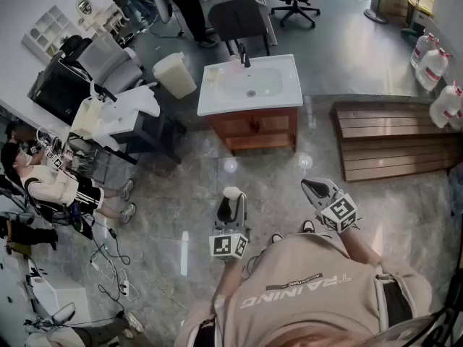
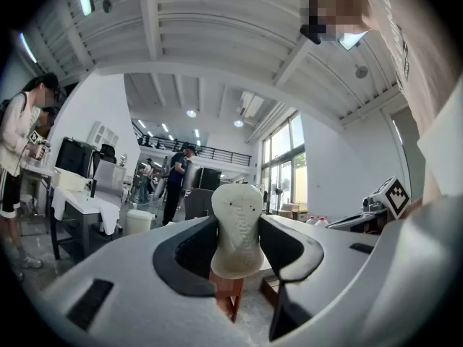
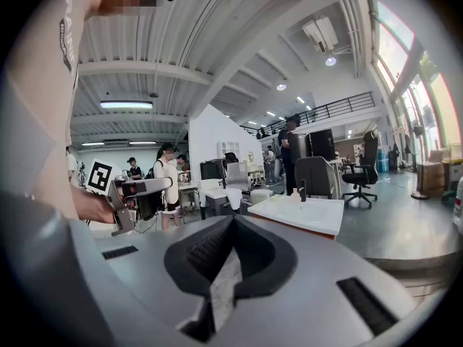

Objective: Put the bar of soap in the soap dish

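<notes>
In the head view the person stands on the marble floor (image 1: 181, 194), well apart from the vanity sink (image 1: 217, 105) with its dark faucet (image 1: 246, 55). The left gripper (image 1: 232, 202) is held level in front of the body with the cream bar of soap (image 1: 231, 192) at its tip. The right gripper (image 1: 311, 186) is beside it, tipped slightly down. I cannot make out a soap dish on the vanity surface; the small things by the faucet are too tiny to name. As I judge it, the pick-up is done. The walk to the sink and the placing of the soap are not yet done.

In the left gripper view the 2 fingers (image 2: 189, 255) are spread wide and clenched on the bar of soap, 1 dark pad against each flat side. The bar stands upright between them, its rounded end above the pads, with faint embossed lettering on its face.

In the right gripper view the fingers (image 3: 206, 255) are pressed together at their tips with nothing between them; only floor shows through the slit lower down. The sink sits ahead and to the right, near but not within reach.
</notes>
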